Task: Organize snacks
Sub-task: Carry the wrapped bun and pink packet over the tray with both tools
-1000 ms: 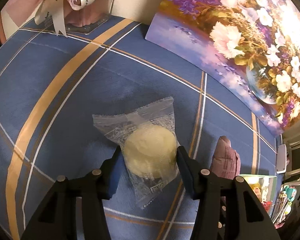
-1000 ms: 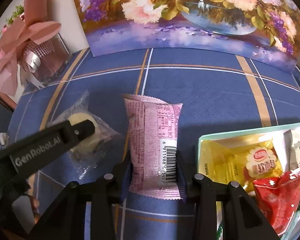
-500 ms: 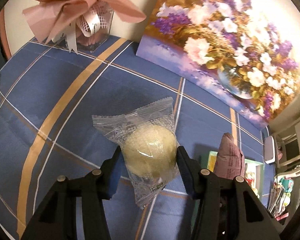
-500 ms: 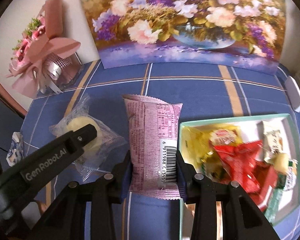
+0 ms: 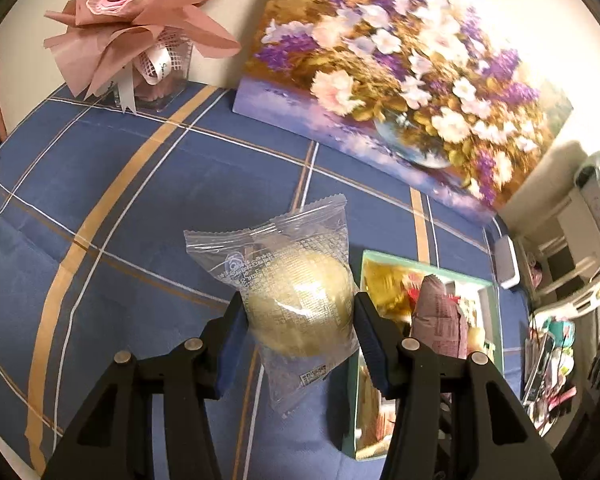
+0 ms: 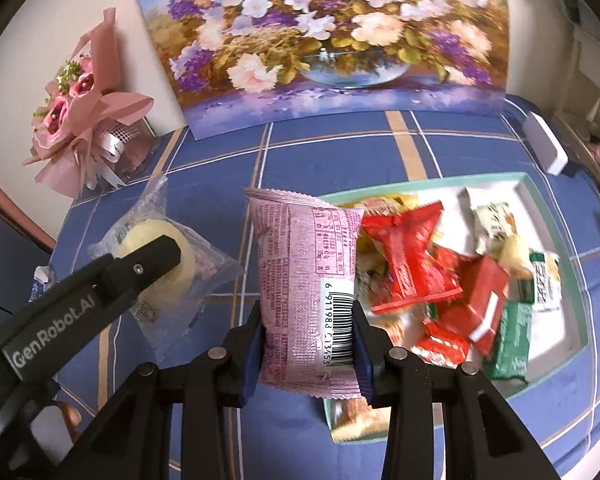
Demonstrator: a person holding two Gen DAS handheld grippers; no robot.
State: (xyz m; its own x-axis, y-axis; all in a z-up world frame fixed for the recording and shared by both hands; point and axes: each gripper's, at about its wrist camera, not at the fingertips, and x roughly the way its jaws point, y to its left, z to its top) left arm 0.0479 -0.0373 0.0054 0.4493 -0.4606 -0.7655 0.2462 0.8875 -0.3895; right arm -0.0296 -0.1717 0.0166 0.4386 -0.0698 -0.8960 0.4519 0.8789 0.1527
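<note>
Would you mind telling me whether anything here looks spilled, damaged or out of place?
Nothing stands out. The left gripper holds an intact clear-wrapped pastry, the right gripper an unopened pink snack packet, and the other snacks lie loosely jumbled inside the green-rimmed tray.

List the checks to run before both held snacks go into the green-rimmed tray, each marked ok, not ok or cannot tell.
1. Left gripper clamps the clear-wrapped pale round cake: ok.
2. Right gripper clamps the pink foil snack packet: ok.
3. Both snacks lifted off the blue plaid tablecloth: ok.
4. Green-rimmed tray in view of both cameras: ok.
5. Bare tray floor left for two more: ok, at the far side.
6. Pink packet directly above the tray: cannot tell.
</note>
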